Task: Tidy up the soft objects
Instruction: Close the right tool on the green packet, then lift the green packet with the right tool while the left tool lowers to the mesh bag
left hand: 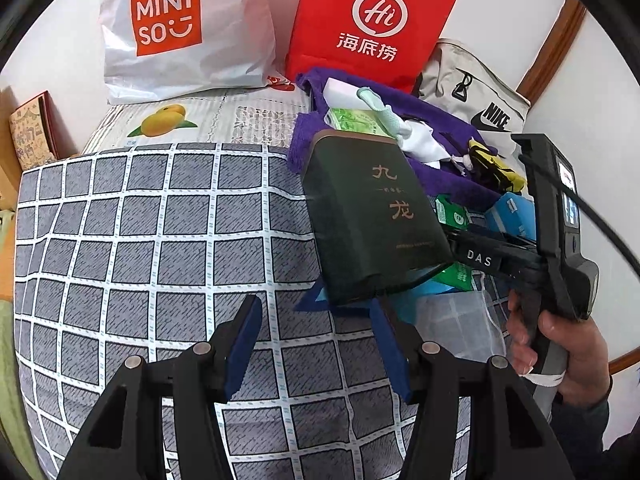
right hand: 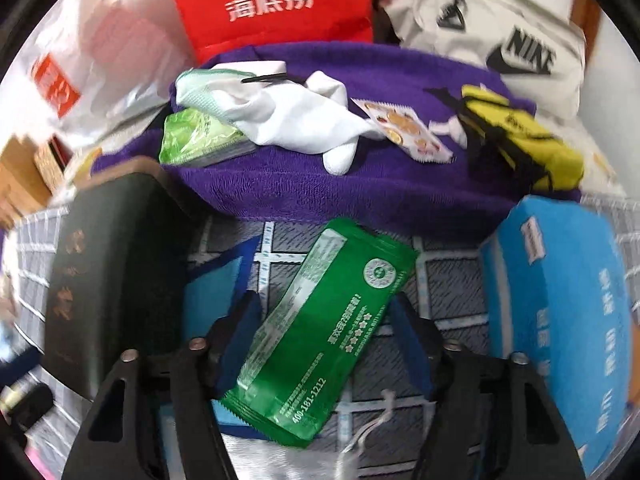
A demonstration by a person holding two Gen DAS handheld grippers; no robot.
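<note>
My right gripper (right hand: 323, 300) is shut on a green wipes packet (right hand: 320, 328), which lies slantwise between its blue pads just above the checked bedsheet (right hand: 440, 280). Left of it stands a dark green box (right hand: 108, 264) with gold characters. Behind lies a purple towel (right hand: 360, 184) carrying a white cloth (right hand: 296, 120), a light green packet (right hand: 196, 136), a small printed sachet (right hand: 404, 128) and a yellow-black pouch (right hand: 520, 136). My left gripper (left hand: 314, 308) hangs open over the bare sheet (left hand: 140, 260), in front of the dark green box (left hand: 368, 216), with nothing between its fingers.
A blue tissue box (right hand: 560, 312) stands at the right. At the back stand a white Miniso bag (left hand: 180, 28), a red paper bag (left hand: 372, 20) and a beige Nike bag (left hand: 480, 96). A clear plastic pouch (left hand: 452, 328) lies near a person's hand (left hand: 568, 344).
</note>
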